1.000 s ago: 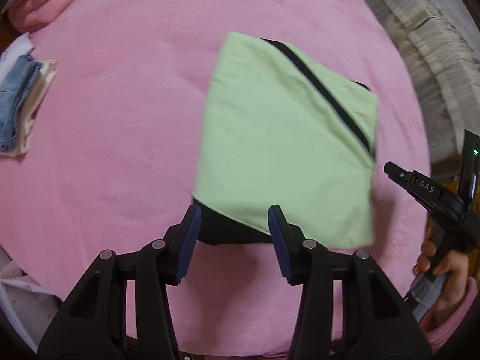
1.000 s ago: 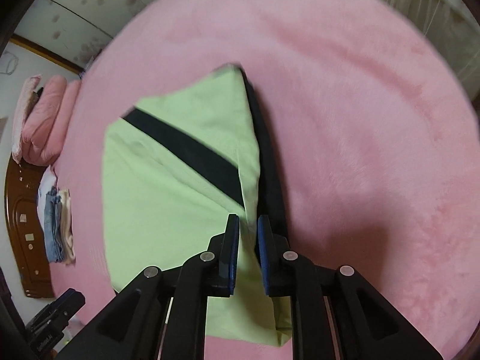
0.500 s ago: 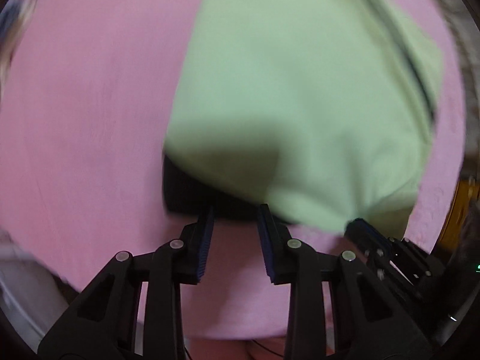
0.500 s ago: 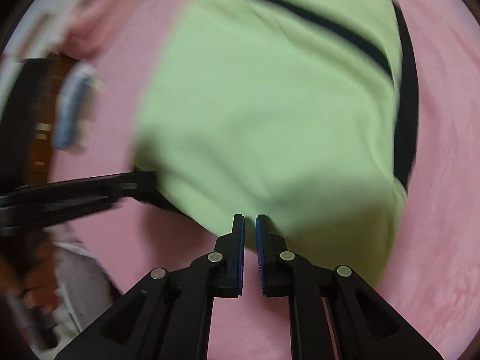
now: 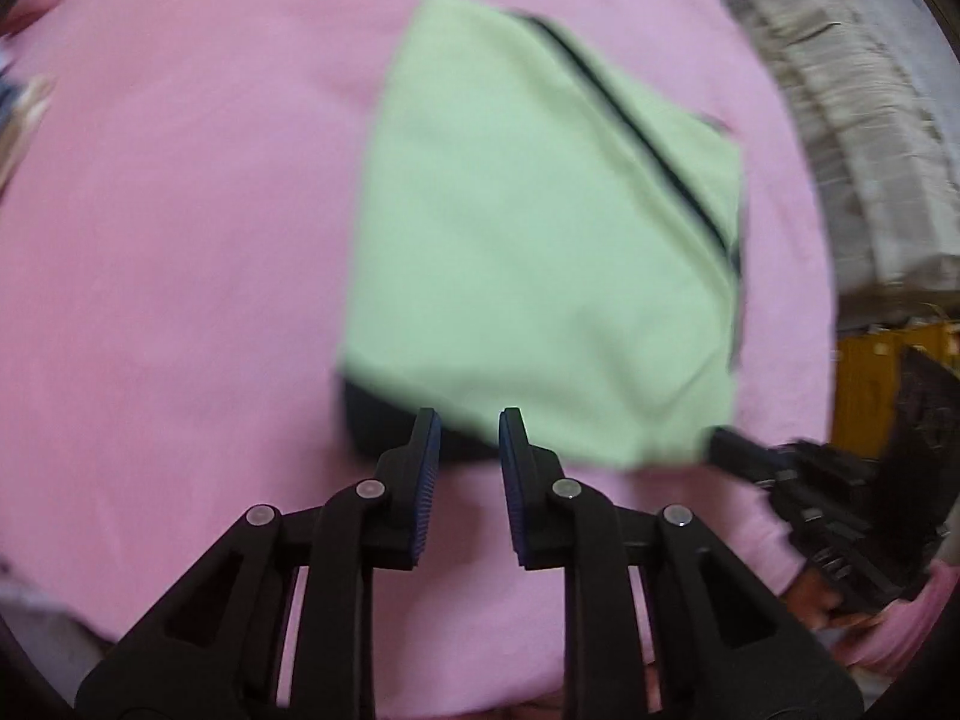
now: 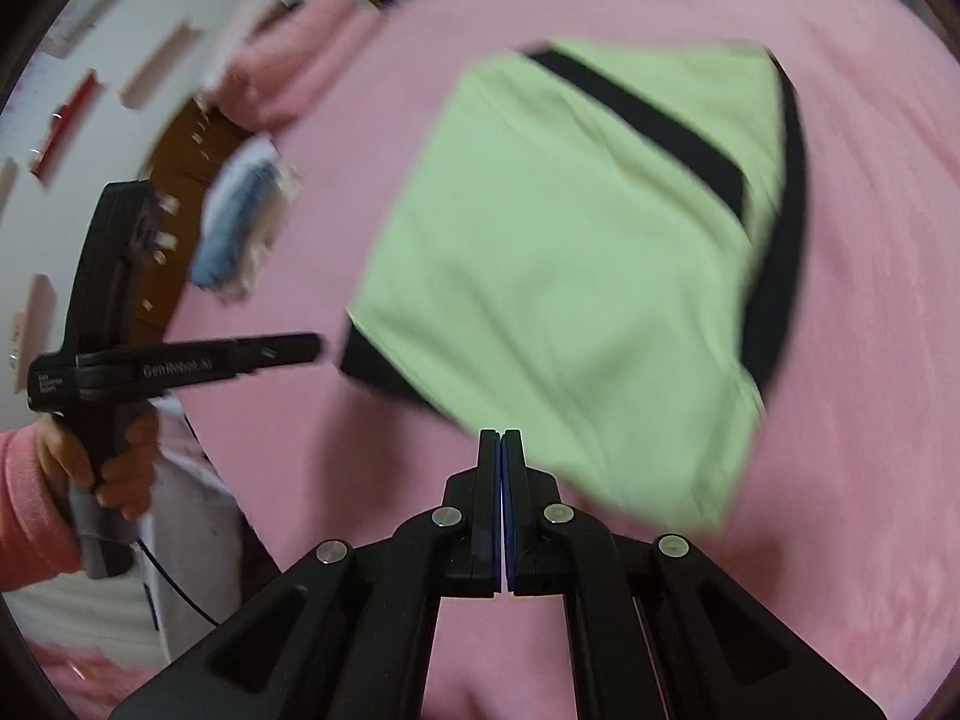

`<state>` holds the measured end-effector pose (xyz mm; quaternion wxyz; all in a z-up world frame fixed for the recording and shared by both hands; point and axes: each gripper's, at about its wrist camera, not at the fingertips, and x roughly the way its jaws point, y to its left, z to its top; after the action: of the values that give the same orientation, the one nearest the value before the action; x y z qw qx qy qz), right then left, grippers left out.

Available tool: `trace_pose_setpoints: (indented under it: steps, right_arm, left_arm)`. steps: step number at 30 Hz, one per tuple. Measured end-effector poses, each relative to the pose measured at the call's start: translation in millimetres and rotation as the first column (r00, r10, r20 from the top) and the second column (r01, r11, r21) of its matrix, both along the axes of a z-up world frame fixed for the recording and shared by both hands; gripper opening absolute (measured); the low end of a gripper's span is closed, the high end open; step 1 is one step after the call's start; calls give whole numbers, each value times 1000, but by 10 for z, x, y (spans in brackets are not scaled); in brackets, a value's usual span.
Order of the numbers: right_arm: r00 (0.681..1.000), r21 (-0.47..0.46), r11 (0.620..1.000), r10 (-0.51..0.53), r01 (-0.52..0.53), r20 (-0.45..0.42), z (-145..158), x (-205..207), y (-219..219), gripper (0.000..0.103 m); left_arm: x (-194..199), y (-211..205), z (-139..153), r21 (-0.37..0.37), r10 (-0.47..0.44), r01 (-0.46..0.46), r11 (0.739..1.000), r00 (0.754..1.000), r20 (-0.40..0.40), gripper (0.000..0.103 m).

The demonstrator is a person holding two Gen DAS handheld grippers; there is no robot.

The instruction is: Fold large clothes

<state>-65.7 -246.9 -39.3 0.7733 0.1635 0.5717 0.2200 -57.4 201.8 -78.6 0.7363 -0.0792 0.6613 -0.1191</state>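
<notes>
A light green garment with black stripes (image 5: 540, 252) lies folded into a flat packet on the pink bedspread (image 5: 180, 240); it also shows in the right wrist view (image 6: 570, 276). My left gripper (image 5: 469, 426) is open and empty, its fingertips just at the garment's near black edge. My right gripper (image 6: 500, 438) is shut and empty, just short of the garment's near edge. The left gripper shows from the side in the right wrist view (image 6: 300, 348), and the right gripper shows at the right of the left wrist view (image 5: 720, 438).
A small stack of folded clothes, blue on top (image 6: 240, 228), lies near the far edge of the bed. A pink pillow (image 6: 288, 72) sits at the bed's head by a brown wooden headboard (image 6: 174, 180). A cream textured blanket (image 5: 852, 120) lies beyond the bed's right side.
Both grippers dipped to the garment's near edge and pulled back a little. My left gripper's fingers narrowed; my right gripper closed fully with nothing in it. The garment stays folded.
</notes>
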Motion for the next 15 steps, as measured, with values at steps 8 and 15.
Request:
trace_pose_setpoints:
  steps: [8, 15]
  right_arm:
    - [975, 45, 976, -212, 215, -69, -616, 798, 298, 0]
    - [945, 42, 944, -328, 327, 21, -726, 1411, 169, 0]
  left_arm:
    - [1050, -230, -373, -12, -1, 2, 1000, 998, 55, 10]
    - [1747, -187, -628, -58, 5, 2, 998, 993, 120, 9]
